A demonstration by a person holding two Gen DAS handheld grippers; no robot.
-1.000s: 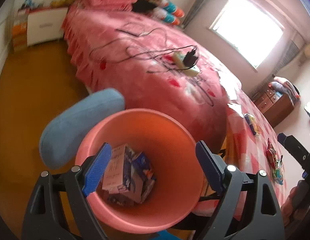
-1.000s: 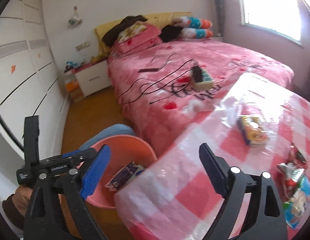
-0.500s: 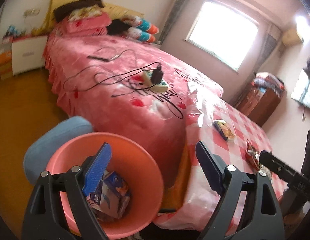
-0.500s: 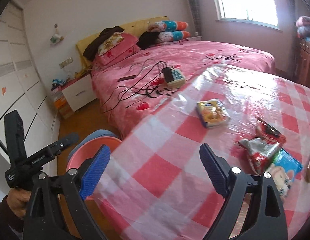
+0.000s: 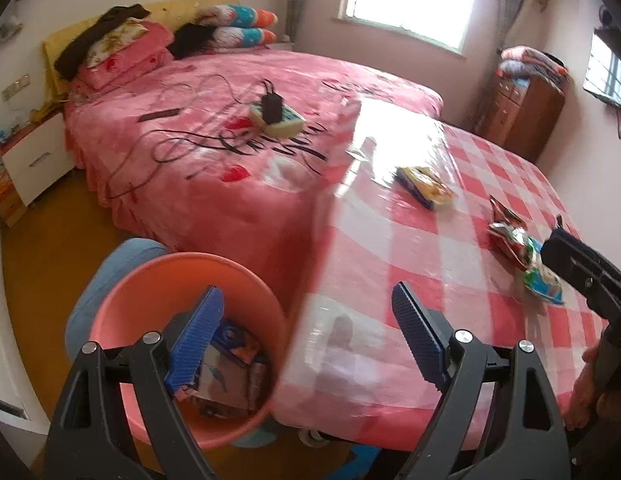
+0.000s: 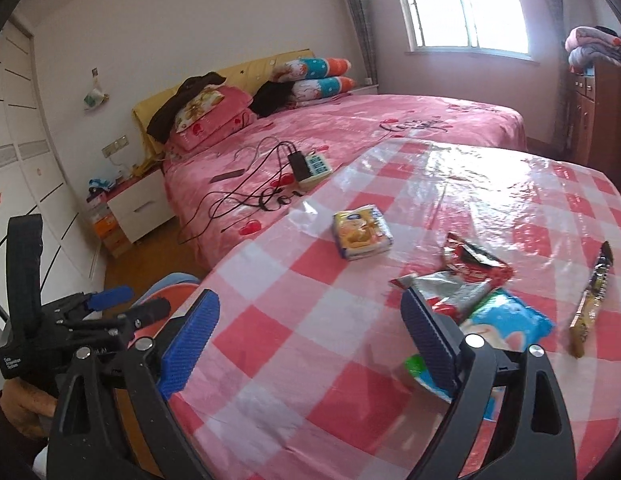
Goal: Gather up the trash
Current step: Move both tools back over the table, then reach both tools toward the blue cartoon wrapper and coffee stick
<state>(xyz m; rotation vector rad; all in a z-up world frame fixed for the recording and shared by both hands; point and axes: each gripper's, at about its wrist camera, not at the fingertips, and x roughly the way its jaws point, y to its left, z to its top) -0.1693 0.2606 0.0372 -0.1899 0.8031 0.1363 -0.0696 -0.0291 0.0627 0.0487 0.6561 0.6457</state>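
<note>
A pink trash bin (image 5: 122,300) with several wrappers and a carton (image 5: 226,376) inside stands on the floor beside the table (image 6: 310,312), which has a red-checked cloth. My left gripper (image 5: 306,336) is open and empty above the bin's right rim and the table edge. My right gripper (image 6: 310,340) is open and empty over the table's near edge. On the table lie a yellow snack pack (image 6: 360,232), a red and silver wrapper (image 6: 466,272), a blue and green packet (image 6: 506,320) and a dark bar wrapper (image 6: 594,292). The bin also shows in the right wrist view (image 6: 172,294).
A bed with a pink cover (image 5: 238,136) lies behind the table, with a power strip and cables (image 5: 274,116) on it. A blue stool (image 5: 106,272) stands behind the bin. A white nightstand (image 5: 34,156) is at the left and a wooden dresser (image 5: 526,112) at the far right.
Both grippers have swung right, away from the bin and towards the table; the trash on the table now sits closer in the right wrist view. Both stay open.
</note>
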